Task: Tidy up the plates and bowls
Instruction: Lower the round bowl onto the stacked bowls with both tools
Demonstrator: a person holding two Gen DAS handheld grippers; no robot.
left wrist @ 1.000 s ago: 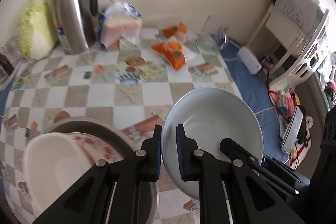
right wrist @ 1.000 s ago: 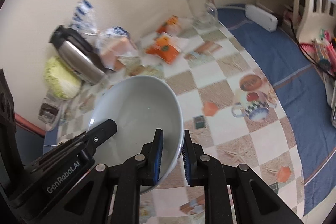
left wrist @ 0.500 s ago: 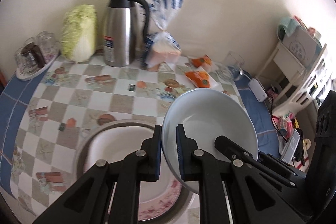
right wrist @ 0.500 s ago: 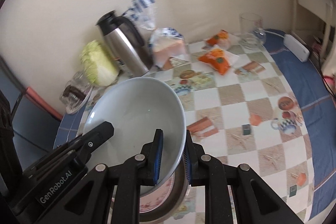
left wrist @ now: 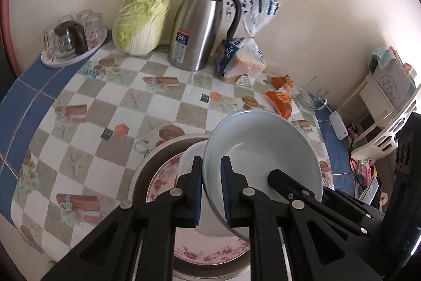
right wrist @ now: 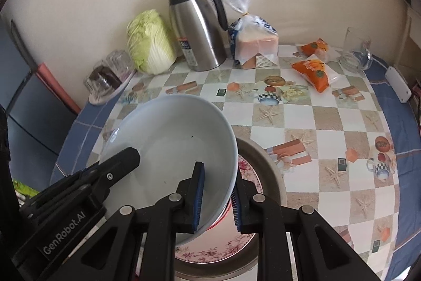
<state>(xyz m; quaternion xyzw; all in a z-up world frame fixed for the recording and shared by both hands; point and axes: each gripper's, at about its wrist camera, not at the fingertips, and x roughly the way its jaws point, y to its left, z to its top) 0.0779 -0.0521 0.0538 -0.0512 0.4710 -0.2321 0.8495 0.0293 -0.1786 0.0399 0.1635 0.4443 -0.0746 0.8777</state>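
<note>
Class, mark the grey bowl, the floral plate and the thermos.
grey bowl [right wrist: 171,138], right wrist view, inner wall.
floral plate [left wrist: 160,183], left wrist view, patterned rim.
thermos [left wrist: 196,41], left wrist view, steel body.

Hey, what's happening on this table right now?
A person is holding a pale bowl with two handheld grippers, one clamped on each side of its rim: the left gripper and the right gripper. The bowl hangs tilted over a metal basin that already holds a floral plate and a white dish. It has not been set down yet.
</note>
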